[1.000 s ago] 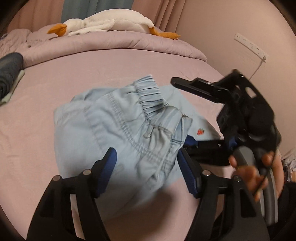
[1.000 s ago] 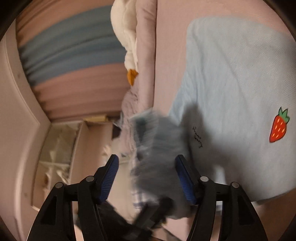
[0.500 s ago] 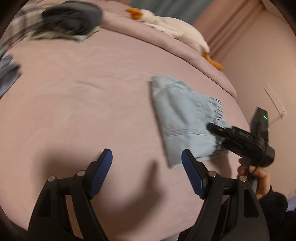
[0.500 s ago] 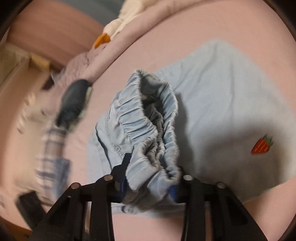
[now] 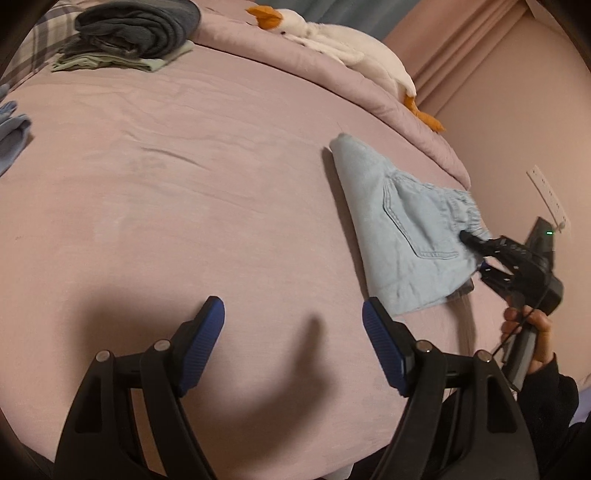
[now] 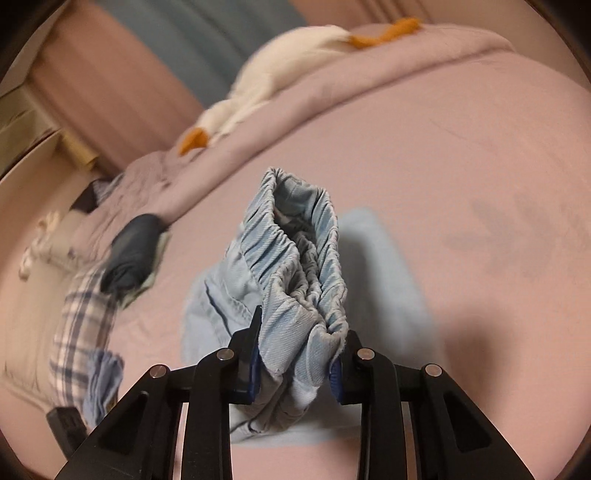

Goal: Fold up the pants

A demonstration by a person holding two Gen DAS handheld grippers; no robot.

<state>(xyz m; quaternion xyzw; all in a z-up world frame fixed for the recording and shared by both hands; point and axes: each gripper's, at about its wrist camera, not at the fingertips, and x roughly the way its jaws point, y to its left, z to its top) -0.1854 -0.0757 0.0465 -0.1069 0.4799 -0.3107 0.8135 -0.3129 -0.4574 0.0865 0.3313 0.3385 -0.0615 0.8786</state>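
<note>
Right gripper jaws have just been closing and are now narrowed onto the gathered elastic waistband of the folded light-blue denim pants, blue pads pressing the bunched fabric from both sides, so the pants are clamped. Waistband stands up between the 2 fingers, ruched edge pointing away from the camera, rest of the garment hanging down toward the mauve-pink bedsheet. In the left wrist view the same gripper bites the waistband end of the pants, back pocket facing up, far corner of the fabric resting on the sheet, near the bed's right edge; a hand in a dark sleeve holds its handle. Left gripper jaws have just been opening and stand wide apart, nothing between the 2 blue pads, only bare sheet and shadow under them, pants just beside the right finger but not touching. Further out: white plush goose with orange beak and feet lying on the rolled mauve duvet at the head of the bed; stack of folded dark grey and pale green clothes at the far left corner; plaid fabric beside that stack; white wall power strip on the pink wall.
</note>
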